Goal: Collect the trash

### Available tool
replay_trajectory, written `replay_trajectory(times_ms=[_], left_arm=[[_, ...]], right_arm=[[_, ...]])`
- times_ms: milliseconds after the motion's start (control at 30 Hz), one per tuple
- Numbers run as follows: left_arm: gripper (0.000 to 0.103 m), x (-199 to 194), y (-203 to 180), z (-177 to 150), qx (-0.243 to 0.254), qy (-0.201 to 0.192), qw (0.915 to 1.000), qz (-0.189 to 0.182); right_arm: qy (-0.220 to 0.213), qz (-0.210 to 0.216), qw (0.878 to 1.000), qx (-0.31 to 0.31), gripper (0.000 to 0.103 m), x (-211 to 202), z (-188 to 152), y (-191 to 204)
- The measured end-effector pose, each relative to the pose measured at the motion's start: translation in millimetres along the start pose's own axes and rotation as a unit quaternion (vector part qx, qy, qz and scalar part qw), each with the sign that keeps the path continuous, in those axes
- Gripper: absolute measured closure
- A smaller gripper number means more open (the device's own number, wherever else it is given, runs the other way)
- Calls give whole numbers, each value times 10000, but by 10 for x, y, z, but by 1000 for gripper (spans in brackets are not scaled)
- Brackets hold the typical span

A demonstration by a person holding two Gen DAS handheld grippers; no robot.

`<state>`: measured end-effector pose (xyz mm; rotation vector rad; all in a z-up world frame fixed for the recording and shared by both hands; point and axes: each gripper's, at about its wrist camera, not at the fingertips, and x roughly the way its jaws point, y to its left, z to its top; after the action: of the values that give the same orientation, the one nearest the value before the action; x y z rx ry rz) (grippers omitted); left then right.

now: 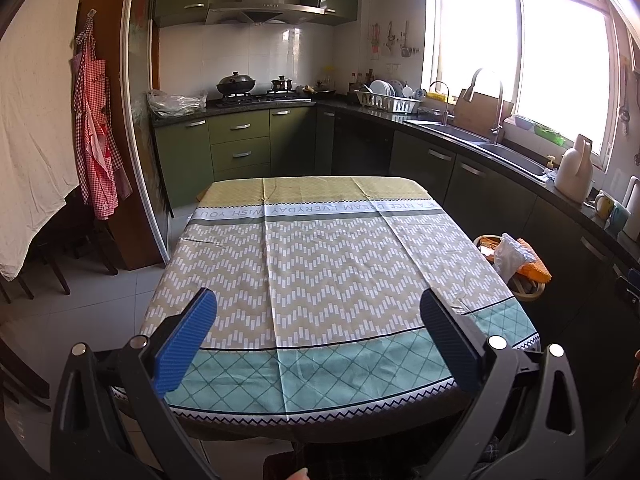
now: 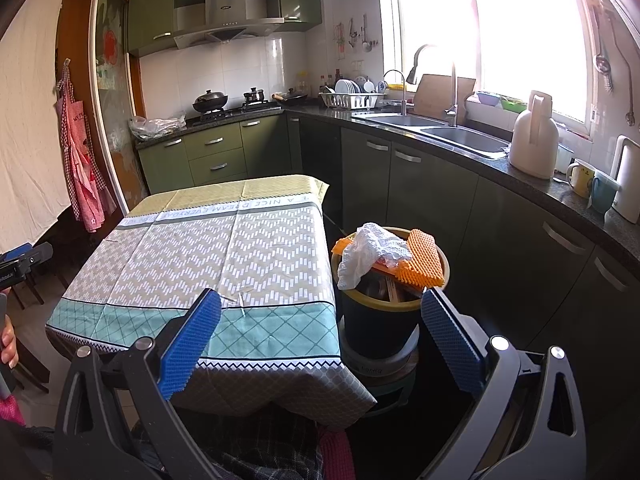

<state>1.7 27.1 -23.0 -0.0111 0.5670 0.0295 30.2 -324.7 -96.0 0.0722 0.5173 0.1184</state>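
My left gripper and right gripper both gape wide, holding nothing. The bin beside the table holds white paper and orange pads.

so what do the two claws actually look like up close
Both match: the left claw and right claw each have two blue pads with a fine dimpled texture, mounted on black angular plastic arms with triangular cut-outs and round silver bolt heads. No cables show.
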Motion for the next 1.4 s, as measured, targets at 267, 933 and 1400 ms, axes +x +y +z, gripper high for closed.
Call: replay_trajectory(times_ms=[267,933,1400], left_arm=[[6,7,-2,-15,9,8,10000,-6],[6,31,-6,-45,4,81,10000,-49],[6,50,-71,-53,40,9,9990,-441]], right_arm=[[16,11,10000,-3,4,17,-6,-5],[91,50,9999,-28,4,76,-5,-14],[159,71,9998,-70,4,126,-15,5]])
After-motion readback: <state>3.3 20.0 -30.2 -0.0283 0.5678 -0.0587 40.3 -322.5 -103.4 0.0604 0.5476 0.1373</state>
